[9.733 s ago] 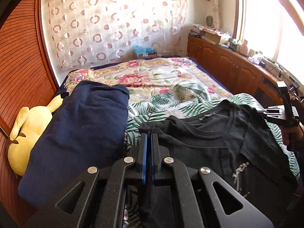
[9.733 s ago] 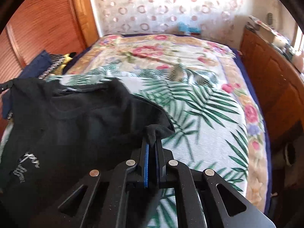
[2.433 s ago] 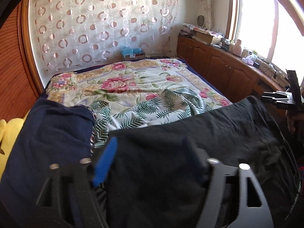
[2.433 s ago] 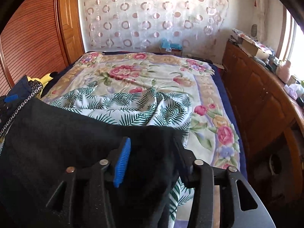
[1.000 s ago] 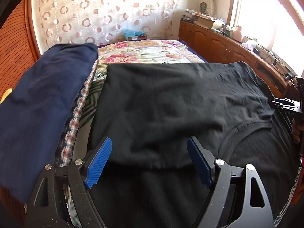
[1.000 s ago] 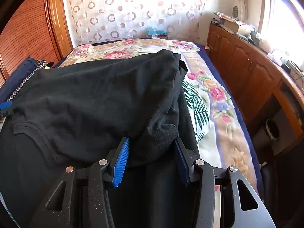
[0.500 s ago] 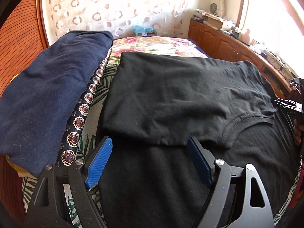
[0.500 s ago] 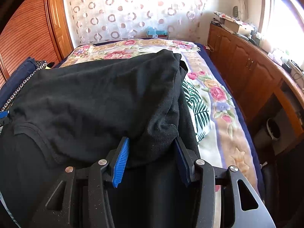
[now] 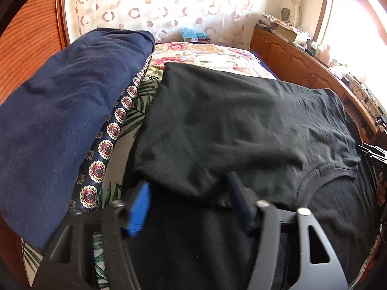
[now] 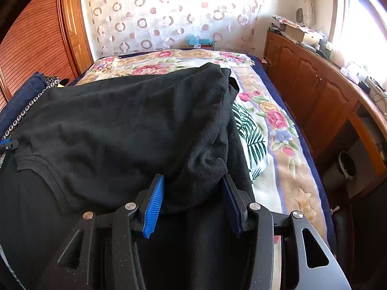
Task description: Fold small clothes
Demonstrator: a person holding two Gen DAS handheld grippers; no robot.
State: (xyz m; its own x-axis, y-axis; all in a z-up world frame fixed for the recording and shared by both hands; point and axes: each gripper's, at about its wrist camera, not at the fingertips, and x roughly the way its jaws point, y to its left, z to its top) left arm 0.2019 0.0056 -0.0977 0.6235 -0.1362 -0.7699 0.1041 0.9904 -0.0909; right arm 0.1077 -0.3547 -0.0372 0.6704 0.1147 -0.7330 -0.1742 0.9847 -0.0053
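Observation:
A black shirt (image 9: 229, 120) lies on the bed, its far half folded back over the near half. The collar edge shows on the right. My left gripper (image 9: 188, 200) stands at the near left edge of the folded layer, its jaws closing. The cloth lies between them and over their tips, but the pads are still apart. In the right wrist view the black shirt (image 10: 121, 125) bunches thickly between the pads of my right gripper (image 10: 193, 200). That bunch fills the gap and touches both pads. The other gripper's tip (image 10: 7, 145) shows at the shirt's far left corner.
A folded navy garment (image 9: 60, 120) lies to the left on a dark cloth with round medallions (image 9: 106, 147). A floral and palm-leaf bedspread (image 10: 266, 125) covers the bed. Wooden cabinets (image 10: 314, 91) run along the right, with a round bin (image 10: 346, 166) by the bed's edge.
The shirt's far half was swung over and laid on the near half. Since half a second ago my left jaws have narrowed around the folded edge. The right gripper has stayed put.

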